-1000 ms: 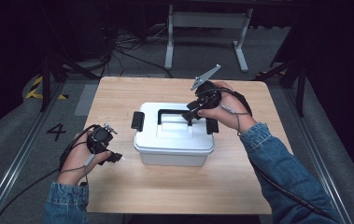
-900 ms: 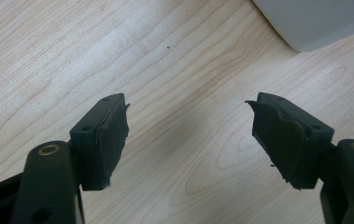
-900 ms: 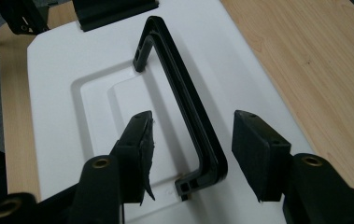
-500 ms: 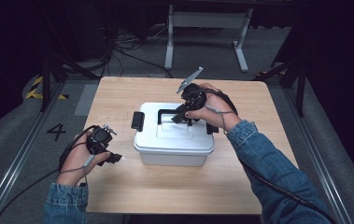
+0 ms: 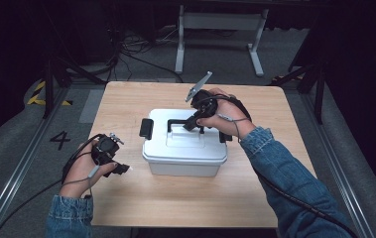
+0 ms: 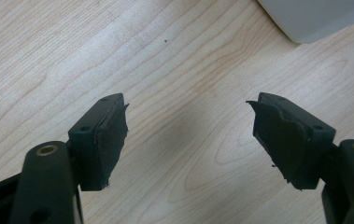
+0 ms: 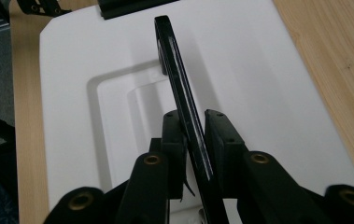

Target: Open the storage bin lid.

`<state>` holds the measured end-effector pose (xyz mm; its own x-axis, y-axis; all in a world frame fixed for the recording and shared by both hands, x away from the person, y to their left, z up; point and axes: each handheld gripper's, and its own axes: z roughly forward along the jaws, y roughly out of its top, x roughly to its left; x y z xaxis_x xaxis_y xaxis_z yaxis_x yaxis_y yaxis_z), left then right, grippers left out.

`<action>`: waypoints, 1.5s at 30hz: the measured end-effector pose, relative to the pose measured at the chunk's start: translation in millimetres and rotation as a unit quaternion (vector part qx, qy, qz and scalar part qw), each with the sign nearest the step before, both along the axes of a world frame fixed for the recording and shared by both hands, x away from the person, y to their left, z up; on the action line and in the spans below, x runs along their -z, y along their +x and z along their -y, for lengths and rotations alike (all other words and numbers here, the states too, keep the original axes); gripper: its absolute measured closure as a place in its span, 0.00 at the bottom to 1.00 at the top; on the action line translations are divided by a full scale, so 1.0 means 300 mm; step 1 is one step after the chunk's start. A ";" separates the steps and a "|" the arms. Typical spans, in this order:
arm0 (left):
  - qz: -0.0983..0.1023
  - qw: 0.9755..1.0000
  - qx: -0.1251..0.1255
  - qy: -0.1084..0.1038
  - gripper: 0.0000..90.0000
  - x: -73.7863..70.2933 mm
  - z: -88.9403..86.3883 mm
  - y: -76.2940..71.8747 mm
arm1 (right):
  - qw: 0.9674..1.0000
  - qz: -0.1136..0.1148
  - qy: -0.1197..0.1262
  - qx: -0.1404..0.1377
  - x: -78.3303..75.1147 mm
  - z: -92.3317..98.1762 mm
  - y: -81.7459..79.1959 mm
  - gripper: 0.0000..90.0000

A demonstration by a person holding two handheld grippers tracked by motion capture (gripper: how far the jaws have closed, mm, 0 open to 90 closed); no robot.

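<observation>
A white lidded box [image 5: 185,148] stands mid-table, with a raised black handle [image 5: 178,122] on its lid. In the high view my right gripper [image 5: 191,124] reaches over the lid from the right. Its jaws have just been closing, and they now pinch the handle [image 7: 174,70] between their pads, as the right gripper view [image 7: 194,135] shows. My left gripper [image 5: 121,168] rests low over the bare wood left of the box. Its jaws stand wide open [image 6: 188,135] with nothing between them, and a corner of the box [image 6: 315,18] lies ahead.
Black latches [image 5: 146,128] sit at the box's ends. The wooden table [image 5: 255,198] has bare room in front of and around the box. Beyond its far edge stands a white metal frame [image 5: 220,29], and cables lie on the floor.
My right gripper has moved left and slightly down onto the lid, and its jaws have shut on the handle. The left hand has stayed where it was.
</observation>
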<state>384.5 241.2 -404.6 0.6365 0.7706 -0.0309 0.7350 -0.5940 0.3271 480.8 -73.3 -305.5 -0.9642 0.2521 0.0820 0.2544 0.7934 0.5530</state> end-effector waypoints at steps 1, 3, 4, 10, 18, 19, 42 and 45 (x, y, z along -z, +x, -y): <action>0.000 1.000 0.002 0.000 0.30 0.001 0.001 0.001 | 1.000 0.001 -0.002 -0.006 -0.001 -0.001 -0.002 0.88; -0.003 1.000 0.002 -0.001 0.30 0.003 0.003 0.000 | 1.000 0.001 -0.005 -0.017 -0.002 -0.003 -0.005 0.89; -0.002 1.000 0.001 -0.002 0.30 0.005 0.004 0.000 | 1.000 0.002 -0.005 -0.019 -0.002 -0.003 -0.005 0.89; -0.003 1.000 0.001 -0.003 0.30 0.007 0.003 0.007 | 0.999 0.005 -0.008 -0.035 -0.005 0.000 -0.001 0.90; -0.004 1.000 0.007 -0.001 0.30 0.010 0.005 0.015 | 0.998 0.014 -0.010 -0.054 -0.006 0.000 0.003 0.92; -0.004 1.000 0.007 -0.001 0.30 0.010 0.005 0.015 | 0.998 0.014 -0.010 -0.054 -0.006 0.000 0.003 0.92; -0.004 1.000 0.005 0.000 0.30 0.011 0.005 0.009 | 0.997 0.012 -0.010 -0.077 -0.014 -0.001 0.017 0.93; -0.006 1.000 0.005 -0.001 0.30 0.011 0.003 0.007 | 0.996 0.022 -0.006 -0.084 -0.021 -0.002 0.018 0.93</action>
<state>386.6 240.3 -408.0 0.6438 0.7642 -0.0392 0.7327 -0.6008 0.3196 486.3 -72.6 -299.1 -0.9955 0.0870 0.0369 0.0929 0.8299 0.5500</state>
